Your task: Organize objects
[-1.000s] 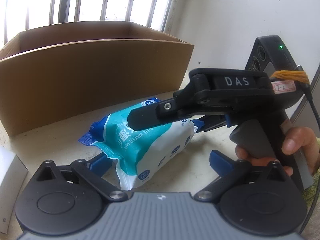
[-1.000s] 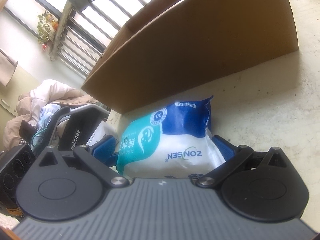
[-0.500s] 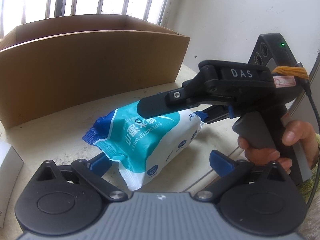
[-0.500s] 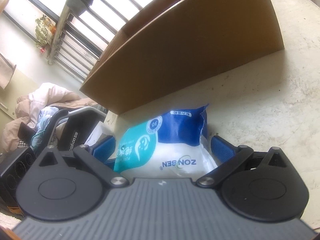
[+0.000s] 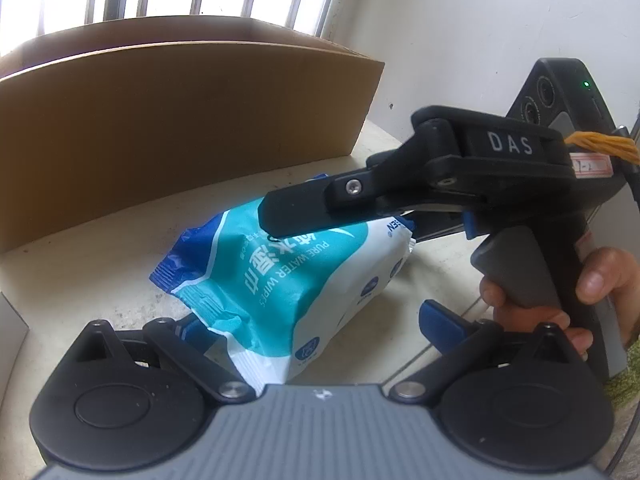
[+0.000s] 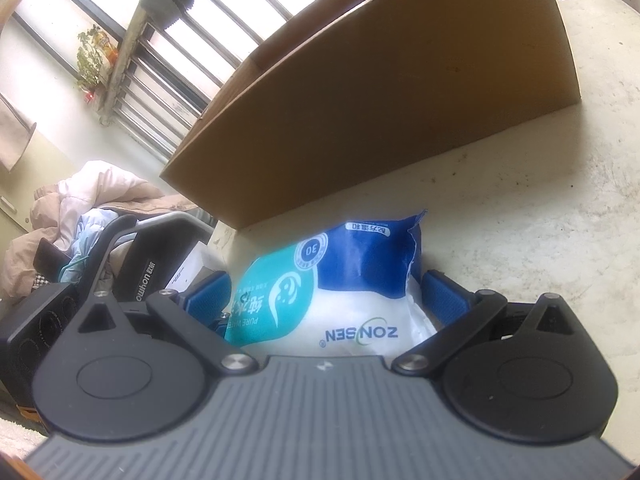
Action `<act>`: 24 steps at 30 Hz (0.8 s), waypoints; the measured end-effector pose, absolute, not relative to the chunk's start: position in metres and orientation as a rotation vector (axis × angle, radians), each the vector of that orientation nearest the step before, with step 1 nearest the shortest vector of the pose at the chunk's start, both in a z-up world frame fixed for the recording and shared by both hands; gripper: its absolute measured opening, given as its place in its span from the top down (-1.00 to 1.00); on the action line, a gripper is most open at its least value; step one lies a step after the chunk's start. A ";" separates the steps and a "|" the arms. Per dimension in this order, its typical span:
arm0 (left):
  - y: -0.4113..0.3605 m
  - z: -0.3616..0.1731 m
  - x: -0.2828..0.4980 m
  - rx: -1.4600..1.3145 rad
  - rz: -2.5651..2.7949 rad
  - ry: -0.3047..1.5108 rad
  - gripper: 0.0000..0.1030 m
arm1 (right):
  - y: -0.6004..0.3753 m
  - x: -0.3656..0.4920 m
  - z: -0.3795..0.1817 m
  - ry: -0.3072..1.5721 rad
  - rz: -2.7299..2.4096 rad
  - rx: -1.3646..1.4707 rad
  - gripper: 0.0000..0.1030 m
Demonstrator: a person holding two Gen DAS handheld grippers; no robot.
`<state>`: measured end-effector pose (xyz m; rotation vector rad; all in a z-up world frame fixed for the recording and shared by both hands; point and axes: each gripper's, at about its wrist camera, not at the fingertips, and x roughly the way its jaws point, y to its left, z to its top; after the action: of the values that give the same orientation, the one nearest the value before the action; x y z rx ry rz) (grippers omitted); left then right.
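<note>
Right claw [image 6: 326, 300] clenched on the white end of the wipes pack [image 5: 280, 280]; left claw [image 5: 312, 328] spread wide, its fingers either side of the pack's near corner. The pack is raised off the counter [image 6: 520, 220], in front of the cardboard box [image 5: 180, 120]. Judged stage: picked up, not yet boxed. Its long axis runs from near the right claw towards the box, blue crimped end farthest.

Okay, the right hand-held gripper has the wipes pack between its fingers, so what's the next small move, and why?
Probably lift the wipes pack a little higher and carry it toward the open cardboard box. The right hand-held gripper has its blue pads on both sides of the pack, the left hand-held gripper is open around its end, and the box stands just behind on the table.
</note>
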<state>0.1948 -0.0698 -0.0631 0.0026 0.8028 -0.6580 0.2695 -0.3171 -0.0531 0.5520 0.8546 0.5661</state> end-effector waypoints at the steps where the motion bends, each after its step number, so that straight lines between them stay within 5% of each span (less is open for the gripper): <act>1: -0.072 -0.063 0.198 0.002 -0.658 0.801 -1.00 | -0.317 0.270 -0.053 0.854 0.566 0.552 -0.99; 24: -0.065 -0.077 0.202 -0.032 -0.671 0.774 -1.00 | -0.322 0.266 -0.059 0.816 0.577 0.611 -0.99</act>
<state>0.2025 -0.0654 -0.0767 -0.0323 0.7745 -0.6713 0.2662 -0.3220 -0.0593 0.6108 0.8160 0.5769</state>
